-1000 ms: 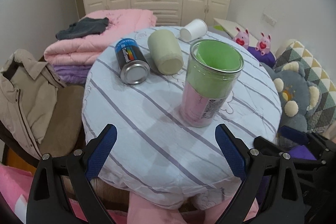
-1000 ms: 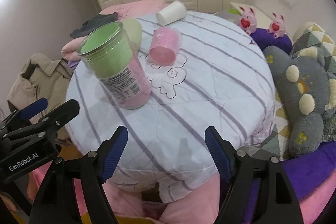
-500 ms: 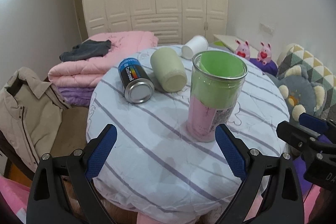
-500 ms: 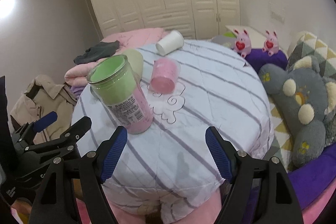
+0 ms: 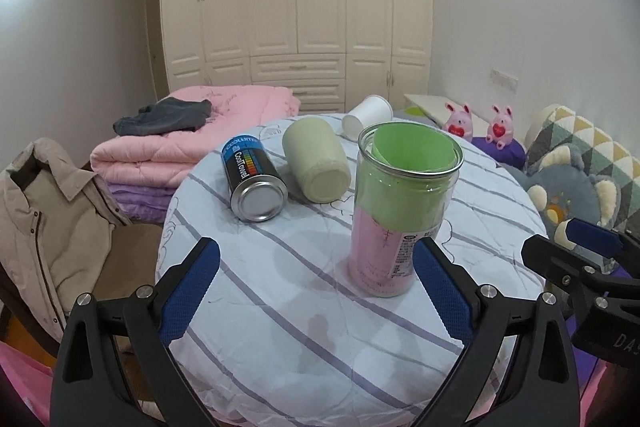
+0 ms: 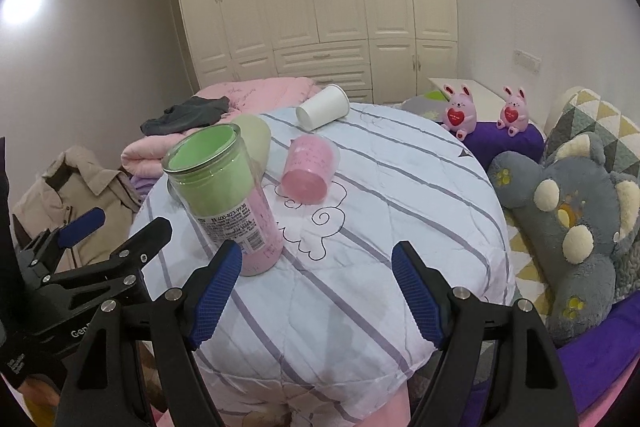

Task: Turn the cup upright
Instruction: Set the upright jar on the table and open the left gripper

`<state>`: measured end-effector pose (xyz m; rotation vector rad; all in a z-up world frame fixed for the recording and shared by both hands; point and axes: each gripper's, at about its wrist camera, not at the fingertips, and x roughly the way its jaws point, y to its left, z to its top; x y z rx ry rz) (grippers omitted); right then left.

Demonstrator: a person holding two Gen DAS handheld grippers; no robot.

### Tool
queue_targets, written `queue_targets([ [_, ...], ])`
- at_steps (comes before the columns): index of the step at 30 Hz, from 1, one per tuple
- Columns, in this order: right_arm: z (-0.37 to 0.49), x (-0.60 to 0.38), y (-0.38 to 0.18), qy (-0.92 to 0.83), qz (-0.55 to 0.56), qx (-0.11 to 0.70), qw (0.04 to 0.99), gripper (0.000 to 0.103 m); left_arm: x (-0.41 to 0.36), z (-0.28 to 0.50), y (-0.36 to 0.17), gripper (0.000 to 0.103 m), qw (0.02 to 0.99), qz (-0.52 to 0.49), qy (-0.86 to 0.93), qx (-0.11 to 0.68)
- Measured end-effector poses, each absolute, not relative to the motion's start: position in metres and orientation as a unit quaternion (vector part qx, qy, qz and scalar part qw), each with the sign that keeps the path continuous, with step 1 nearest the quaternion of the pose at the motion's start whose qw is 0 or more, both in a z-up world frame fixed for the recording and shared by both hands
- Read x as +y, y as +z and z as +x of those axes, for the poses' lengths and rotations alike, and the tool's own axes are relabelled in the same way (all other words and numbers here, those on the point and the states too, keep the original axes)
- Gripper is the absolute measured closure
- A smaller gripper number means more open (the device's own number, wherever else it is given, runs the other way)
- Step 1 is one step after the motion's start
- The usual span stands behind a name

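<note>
Upright on the round table, near its front edge, stands the clear cup, mouth up, with green and pink lining inside and a printed label low on its side. From the left wrist view it rises just past the right-hand finger of the left gripper, whose blue pads are spread wide with nothing between them but striped cloth. From the right wrist view the same cup stands just beyond the left-hand finger of the right gripper; whether the pad tip touches its base I cannot tell. That gripper too is spread wide and grips nothing.

Farther back, toward the table's middle, a pink cup lies on its side. Behind it, near the far edge, a white paper cup also lies tipped over. Toward the left edge a pale green cup and a blue and black can lie on their sides, side by side.
</note>
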<state>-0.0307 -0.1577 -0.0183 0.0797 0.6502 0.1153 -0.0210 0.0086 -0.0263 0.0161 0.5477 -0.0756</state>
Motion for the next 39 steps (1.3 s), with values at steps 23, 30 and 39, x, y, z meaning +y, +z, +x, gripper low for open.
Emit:
queue_targets([
  [23, -0.0314, -0.1559, -0.0231, 0.049, 0.011, 0.322, 0.945, 0.024, 0.016, -0.0213, -0.0275, 0.004, 0.963, -0.019, -0.04, 0.266],
  [30, -0.0314, -0.1545, -0.0216, 0.047, 0.01, 0.325, 0.945, 0.024, 0.018, -0.0211, -0.0282, 0.004, 0.963, -0.017, -0.033, 0.268],
  [39, -0.0303, -0.1537, -0.0223, 0.044, 0.003, 0.332, 0.942, 0.024, 0.0186, -0.0217, -0.0262, 0.004, 0.964, -0.019, -0.018, 0.266],
])
